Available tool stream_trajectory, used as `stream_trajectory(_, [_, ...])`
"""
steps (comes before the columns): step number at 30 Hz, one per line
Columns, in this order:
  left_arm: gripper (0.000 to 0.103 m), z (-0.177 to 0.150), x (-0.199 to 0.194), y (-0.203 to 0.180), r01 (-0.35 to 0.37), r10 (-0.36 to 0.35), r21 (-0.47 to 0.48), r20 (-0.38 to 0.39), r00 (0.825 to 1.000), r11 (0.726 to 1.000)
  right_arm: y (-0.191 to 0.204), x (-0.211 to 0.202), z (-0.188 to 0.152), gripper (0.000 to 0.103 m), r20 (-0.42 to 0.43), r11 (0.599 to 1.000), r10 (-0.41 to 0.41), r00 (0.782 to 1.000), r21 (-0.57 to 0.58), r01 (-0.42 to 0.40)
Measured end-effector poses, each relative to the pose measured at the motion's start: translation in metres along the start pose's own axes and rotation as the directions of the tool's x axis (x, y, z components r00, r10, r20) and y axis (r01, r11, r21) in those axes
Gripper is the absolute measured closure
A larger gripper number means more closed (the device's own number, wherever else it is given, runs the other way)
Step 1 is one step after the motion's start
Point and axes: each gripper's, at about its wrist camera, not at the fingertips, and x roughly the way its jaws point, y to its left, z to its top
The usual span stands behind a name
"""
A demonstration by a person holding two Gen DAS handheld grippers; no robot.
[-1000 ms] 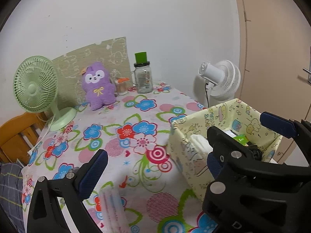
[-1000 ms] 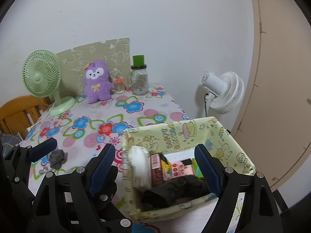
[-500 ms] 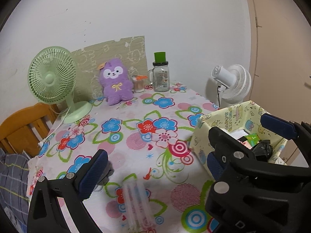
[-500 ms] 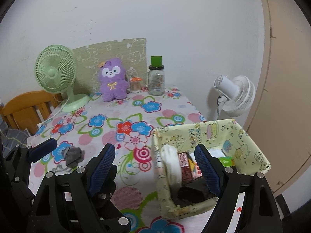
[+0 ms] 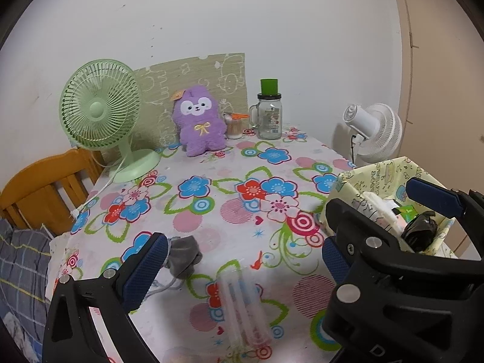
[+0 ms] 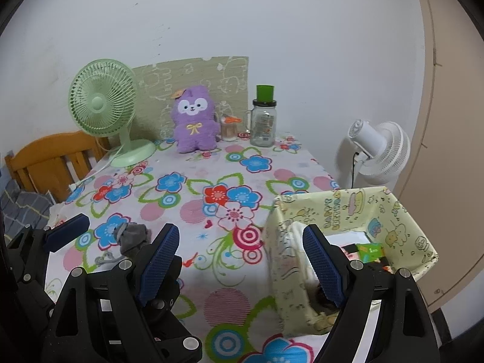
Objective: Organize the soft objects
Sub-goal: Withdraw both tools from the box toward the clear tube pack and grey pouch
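Observation:
A grey soft cloth item (image 5: 183, 254) lies on the flowered tablecloth near the front left, just right of my left gripper's left finger; it also shows in the right wrist view (image 6: 133, 239). A yellow fabric basket (image 6: 357, 208) with several items stands at the right; it shows in the left wrist view (image 5: 378, 172). A purple plush toy (image 5: 198, 121) sits at the back; it shows in the right wrist view (image 6: 193, 121). My left gripper (image 5: 242, 260) is open and empty above the table. My right gripper (image 6: 242, 257) is open and empty, beside the basket.
A green fan (image 5: 103, 115) stands at the back left, a glass jar with a green lid (image 5: 269, 112) at the back. A clear tube packet (image 5: 245, 308) lies at the front. A white fan (image 5: 372, 133) and a wooden chair (image 5: 39, 190) flank the table.
Both grippers have swung left and pulled back from the basket. The grey cloth has come into the left wrist view. Both stay open.

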Motion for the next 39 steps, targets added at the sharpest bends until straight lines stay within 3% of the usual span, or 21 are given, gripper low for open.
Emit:
stream_trajectory(26, [0.000, -0.037, 0.002, 0.046, -0.035, 0.033, -0.042, -0.057, 0.998, 0.999, 0.048, 0.020, -0.025, 0.017, -0.060, 0.996, 0.078, 0.995, -0.041, -0.081])
stream_trajectory(39, [0.001, -0.062, 0.010, 0.059, -0.056, 0.051, -0.045, -0.109, 0.993, 0.997, 0.066, 0.040, -0.045, 0.017, -0.132, 0.992, 0.107, 0.985, -0.046, -0.114])
